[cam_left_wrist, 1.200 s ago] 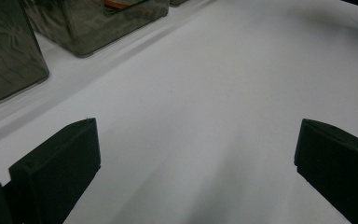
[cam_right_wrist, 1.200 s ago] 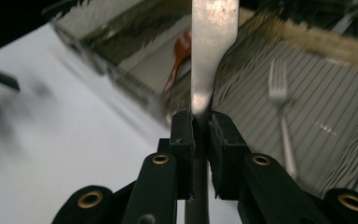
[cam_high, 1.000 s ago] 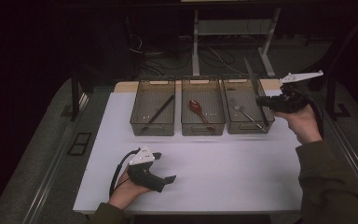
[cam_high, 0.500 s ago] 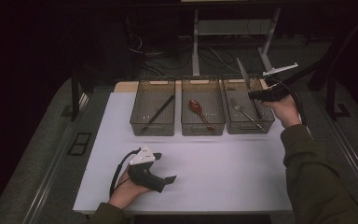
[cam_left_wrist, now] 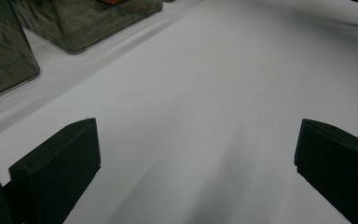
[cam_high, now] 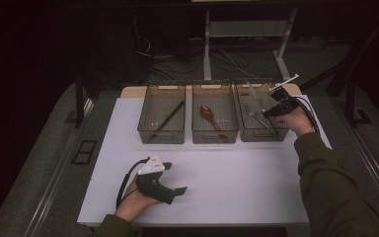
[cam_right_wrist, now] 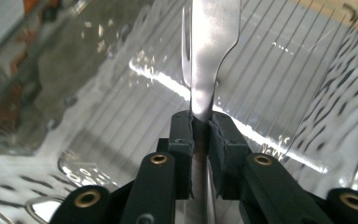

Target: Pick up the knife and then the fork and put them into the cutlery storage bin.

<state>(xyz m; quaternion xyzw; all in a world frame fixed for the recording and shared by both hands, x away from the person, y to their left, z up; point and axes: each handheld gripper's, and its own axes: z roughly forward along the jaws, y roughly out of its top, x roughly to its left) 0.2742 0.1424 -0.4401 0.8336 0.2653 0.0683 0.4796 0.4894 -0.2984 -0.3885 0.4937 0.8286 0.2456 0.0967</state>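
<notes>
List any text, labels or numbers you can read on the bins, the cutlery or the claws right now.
None can be read. The three clear bins, the fork clamped in the right claw, the left claw and the white table carry no legible words, brands, numbers or signs in these views.

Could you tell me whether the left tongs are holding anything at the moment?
No, the left tongs stand wide open over the bare white table, with nothing between them.
</notes>
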